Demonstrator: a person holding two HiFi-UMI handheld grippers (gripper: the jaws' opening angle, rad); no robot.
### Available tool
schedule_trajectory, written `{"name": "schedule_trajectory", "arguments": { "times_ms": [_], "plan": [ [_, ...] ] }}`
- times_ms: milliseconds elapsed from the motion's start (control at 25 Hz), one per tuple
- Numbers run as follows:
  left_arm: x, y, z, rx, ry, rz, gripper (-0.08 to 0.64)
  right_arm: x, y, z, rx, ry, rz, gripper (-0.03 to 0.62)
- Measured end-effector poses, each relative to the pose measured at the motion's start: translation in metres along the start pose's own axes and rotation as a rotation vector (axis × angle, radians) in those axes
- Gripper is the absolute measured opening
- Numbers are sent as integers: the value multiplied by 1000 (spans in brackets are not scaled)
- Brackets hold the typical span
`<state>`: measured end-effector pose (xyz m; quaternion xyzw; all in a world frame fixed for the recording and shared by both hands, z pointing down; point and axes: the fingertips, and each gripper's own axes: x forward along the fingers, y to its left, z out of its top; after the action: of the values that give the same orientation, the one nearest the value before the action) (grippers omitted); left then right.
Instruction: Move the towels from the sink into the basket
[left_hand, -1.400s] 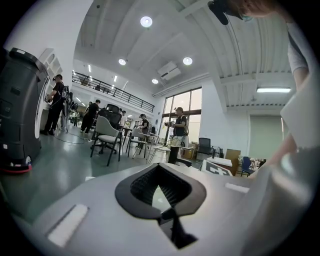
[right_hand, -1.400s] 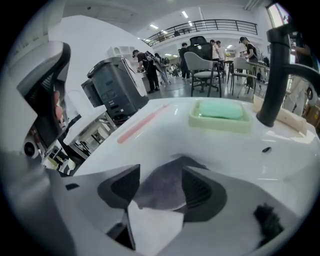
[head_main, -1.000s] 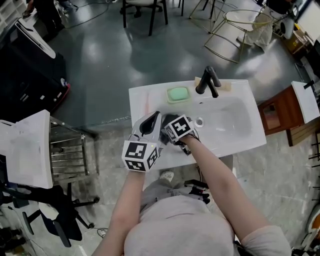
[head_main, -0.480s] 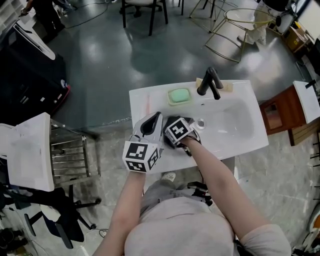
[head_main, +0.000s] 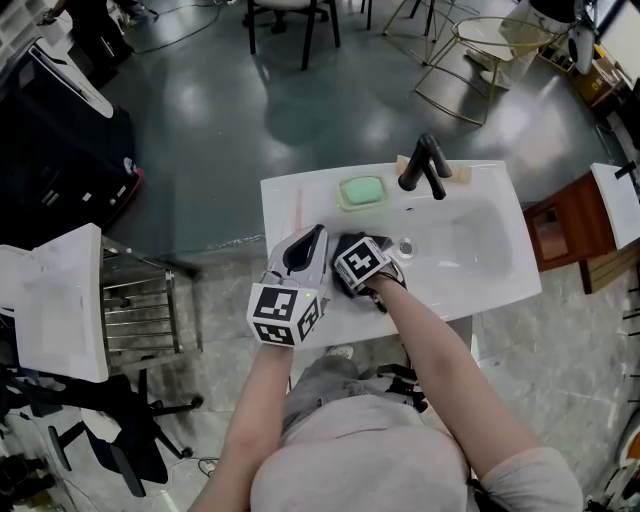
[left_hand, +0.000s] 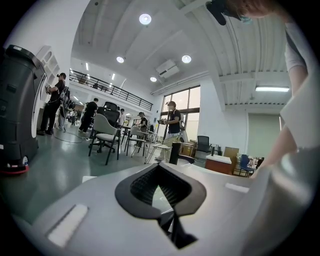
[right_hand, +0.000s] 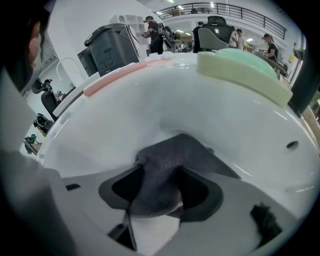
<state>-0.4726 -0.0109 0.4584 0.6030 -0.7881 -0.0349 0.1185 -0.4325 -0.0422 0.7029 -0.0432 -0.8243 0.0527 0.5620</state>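
right claw (right_hand: 157, 192) pinches grey towel (right_hand: 192, 152) — inside sink (right_hand: 150, 95)

One towel (right_hand: 170, 160), one sink (head_main: 470, 250), one tap (head_main: 422, 165), one green sponge (head_main: 361, 190).

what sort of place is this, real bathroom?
Likely not: it looks like an open lab or workshop hall. The sink stands free on a concrete floor, with office chairs nearby and a railed mezzanine behind.
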Motion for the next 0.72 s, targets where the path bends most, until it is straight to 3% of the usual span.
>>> {"name": "schedule_trajectory", "arguments": {
  "times_ms": [160,240,360,720],
  "plan": [
    [0,-3,-3,-10,7,-6,5,-1,1,0,-2,-1,2,231],
    [-1,-5,-3,-12,7,-10,5,-3,0,-2,-12,1,-8,146],
    [-1,-9,-3,-17,1,-16,5,-8,-2,-2,-14,-14,-1,79],
    [-6,-18,2,-19,-18,-30,5,-37,-5,8,41,-126,17,63]
  ]
}}
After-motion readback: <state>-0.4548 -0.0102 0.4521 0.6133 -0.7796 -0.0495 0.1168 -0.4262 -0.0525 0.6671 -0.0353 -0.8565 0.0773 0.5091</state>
